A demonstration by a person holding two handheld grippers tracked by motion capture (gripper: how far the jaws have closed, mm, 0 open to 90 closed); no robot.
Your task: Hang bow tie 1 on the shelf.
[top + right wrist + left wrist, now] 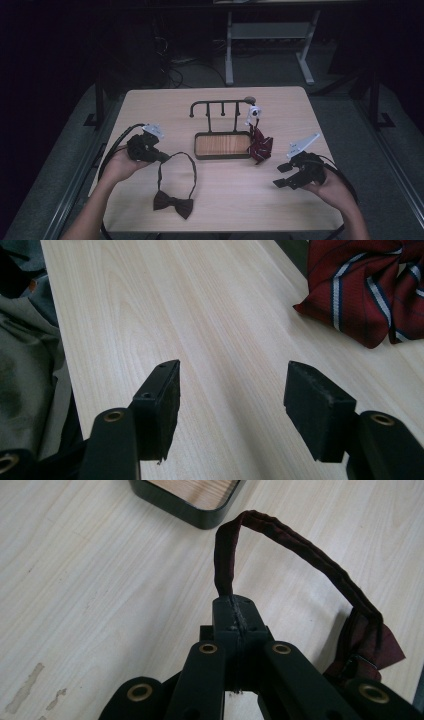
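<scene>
A dark maroon bow tie (pixel 173 203) lies near the table's front edge, its neck strap (pixel 176 158) looping up to my left gripper (pixel 164 157). In the left gripper view the jaws are shut on the end of the strap (pixel 226 565), which arches over to the bow (pixel 367 642) on the table. My right gripper (pixel 283 175) hovers at the right with its jaws open and nothing between them; its fingertips (pixel 160 400) stand over bare wood. A red striped tie (pixel 260 145) sits bunched by the tray's right end, seen close as red striped tie (pixel 370 287).
A black stand with a wood-bottomed tray (pixel 200 154) and a hook rail (pixel 220 103) stands at the table's middle. A small white figure (pixel 254 114) hangs at the rail's right end. The light wooden table (pixel 150 110) has open room at left and front right.
</scene>
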